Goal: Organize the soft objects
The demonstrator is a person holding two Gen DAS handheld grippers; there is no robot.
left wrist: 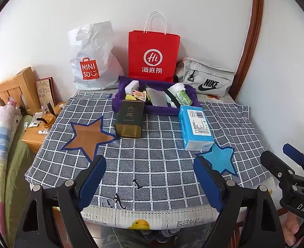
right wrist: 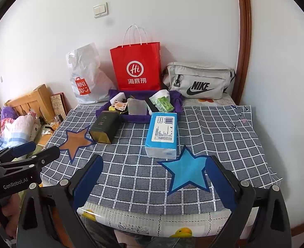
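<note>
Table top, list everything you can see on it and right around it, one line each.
Checked grey-blue cloth: one, covers the table.
Star patches: two, brown left, blue right, on the cloth.
Dark rectangular tea tin: one, lying beside the brown star.
Blue tissue pack: one, above the blue star.
Purple fabric tray: one, holding small items, behind both.
White plastic Miniso bag: one, back left.
Red paper bag: one, back centre.
Grey Nike pouch: one, back right.
Left gripper: black, blue pads, open.
Right gripper: same, open.
</note>
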